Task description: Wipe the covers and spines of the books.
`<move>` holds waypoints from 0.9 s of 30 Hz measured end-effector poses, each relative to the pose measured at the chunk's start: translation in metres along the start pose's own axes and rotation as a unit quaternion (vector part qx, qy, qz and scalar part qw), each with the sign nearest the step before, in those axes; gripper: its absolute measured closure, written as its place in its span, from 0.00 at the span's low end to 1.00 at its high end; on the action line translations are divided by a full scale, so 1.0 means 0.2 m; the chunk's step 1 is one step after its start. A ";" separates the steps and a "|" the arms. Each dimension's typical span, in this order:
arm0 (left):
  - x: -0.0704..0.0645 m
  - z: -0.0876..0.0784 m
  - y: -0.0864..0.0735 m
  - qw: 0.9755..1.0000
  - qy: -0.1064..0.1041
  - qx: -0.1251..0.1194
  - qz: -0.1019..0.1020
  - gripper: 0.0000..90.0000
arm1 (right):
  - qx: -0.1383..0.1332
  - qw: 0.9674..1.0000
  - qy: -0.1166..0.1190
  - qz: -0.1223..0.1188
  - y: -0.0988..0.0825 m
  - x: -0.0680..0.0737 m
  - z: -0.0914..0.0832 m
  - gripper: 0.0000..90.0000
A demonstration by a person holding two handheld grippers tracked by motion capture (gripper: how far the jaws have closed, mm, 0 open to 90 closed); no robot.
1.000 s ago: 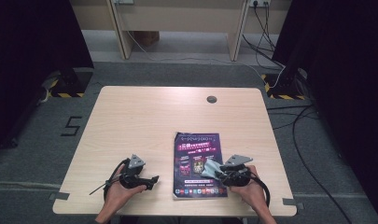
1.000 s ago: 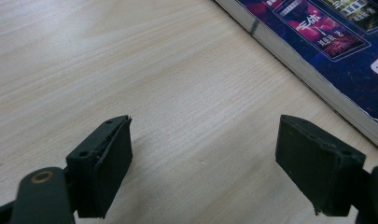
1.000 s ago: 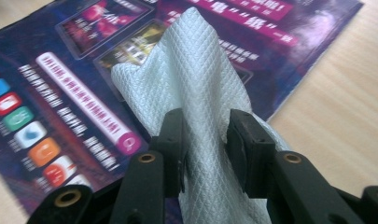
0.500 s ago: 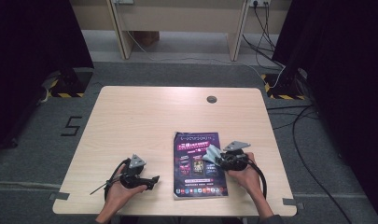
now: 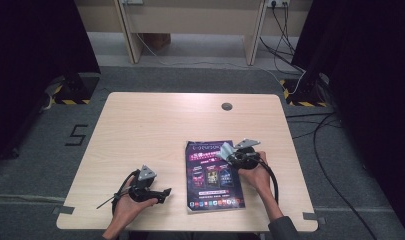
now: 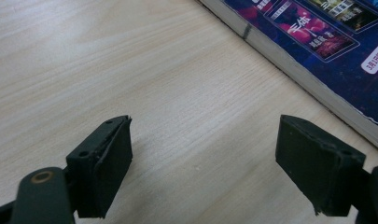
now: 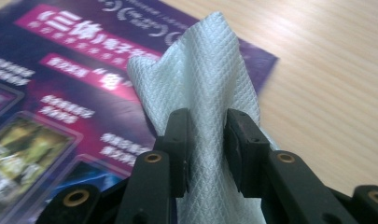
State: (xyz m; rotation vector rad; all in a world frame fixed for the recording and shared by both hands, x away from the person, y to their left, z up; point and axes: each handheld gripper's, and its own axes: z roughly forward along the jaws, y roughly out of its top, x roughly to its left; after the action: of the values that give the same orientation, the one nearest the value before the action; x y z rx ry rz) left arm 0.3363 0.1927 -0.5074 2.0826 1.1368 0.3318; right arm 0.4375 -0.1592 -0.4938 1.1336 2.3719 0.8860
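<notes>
White textured cloth (image 7: 210, 84) pinched in right tongs (image 7: 207, 154), jaws just closed tighter on it, over magazine's (image 5: 212, 175) far-right corner. Magazine's long axis runs near edge to far edge of tabletop (image 5: 155, 130). Left tongs (image 6: 203, 168) wide open, empty, probably idle left of it.

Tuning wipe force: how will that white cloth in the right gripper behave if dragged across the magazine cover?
Probably floppy: the cloth folds and creases above the right gripper that pinches it. Likely very light, since it stands up unsupported. Its quilted weave may drag a little on the magazine, whose cover looks glossy, so it should mostly slide.
</notes>
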 end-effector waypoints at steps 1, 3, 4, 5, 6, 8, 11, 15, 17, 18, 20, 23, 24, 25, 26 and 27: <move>0.00 0.00 0.00 1.000 0.000 0.000 0.000 0.20 | 0.000 1.000 0.007 -0.005 0.00 0.02 0.00 0.79; -0.01 0.00 0.00 1.000 -0.001 -0.002 0.002 0.20 | -0.001 1.000 0.017 -0.014 0.01 0.06 0.00 0.79; -0.01 0.00 0.00 1.000 -0.002 -0.003 0.002 0.20 | -0.002 0.999 0.025 -0.020 0.01 0.09 0.01 0.79; -0.02 0.00 0.00 1.000 -0.002 -0.004 0.004 0.20 | -0.002 0.999 0.036 -0.027 0.02 0.13 0.01 0.79; -0.02 0.00 0.00 1.000 -0.003 -0.005 0.006 0.20 | -0.004 0.998 0.048 -0.037 0.02 0.16 0.02 0.79; -0.03 0.00 0.00 1.000 -0.006 -0.004 0.009 0.20 | -0.002 0.996 0.067 -0.052 0.04 0.23 0.03 0.79; -0.05 0.01 0.00 1.000 -0.010 -0.001 0.015 0.20 | -0.005 0.994 0.084 -0.072 0.06 0.31 0.04 0.79; -0.05 0.01 0.00 1.000 -0.008 0.002 0.016 0.20 | -0.008 0.994 0.083 -0.068 0.08 0.30 0.07 0.78; -0.04 0.01 0.00 1.000 -0.008 0.000 0.015 0.20 | -0.014 0.996 0.072 -0.055 0.08 0.26 0.08 0.78; -0.04 0.01 0.00 1.000 -0.007 0.000 0.014 0.20 | -0.016 0.997 0.066 -0.048 0.08 0.23 0.09 0.78; -0.04 0.01 0.00 1.000 -0.008 0.001 0.015 0.20 | -0.018 0.998 0.048 -0.031 0.08 0.17 0.09 0.79; -0.05 0.01 0.00 1.000 -0.008 0.002 0.016 0.20 | -0.025 0.999 0.030 -0.005 0.08 0.07 0.10 0.78; -0.05 0.02 0.00 1.000 -0.009 0.002 0.016 0.20 | -0.027 0.999 0.024 0.001 0.08 0.05 0.11 0.78; -0.05 0.02 0.00 1.000 -0.009 0.002 0.016 0.20 | -0.028 0.999 0.020 0.008 0.07 0.02 0.11 0.78; -0.05 0.01 0.00 1.000 -0.009 0.002 0.017 0.20 | -0.028 0.999 0.016 0.010 0.07 0.00 0.11 0.78; -0.05 0.01 0.00 1.000 -0.009 0.002 0.017 0.20 | -0.030 0.999 0.012 0.010 0.07 -0.01 0.11 0.79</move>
State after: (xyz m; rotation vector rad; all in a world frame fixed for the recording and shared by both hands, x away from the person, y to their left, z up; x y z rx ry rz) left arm 0.3317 0.1834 -0.5088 2.1070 1.0923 0.3266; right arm 0.4594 -0.1460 -0.4998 1.1305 2.3404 0.9748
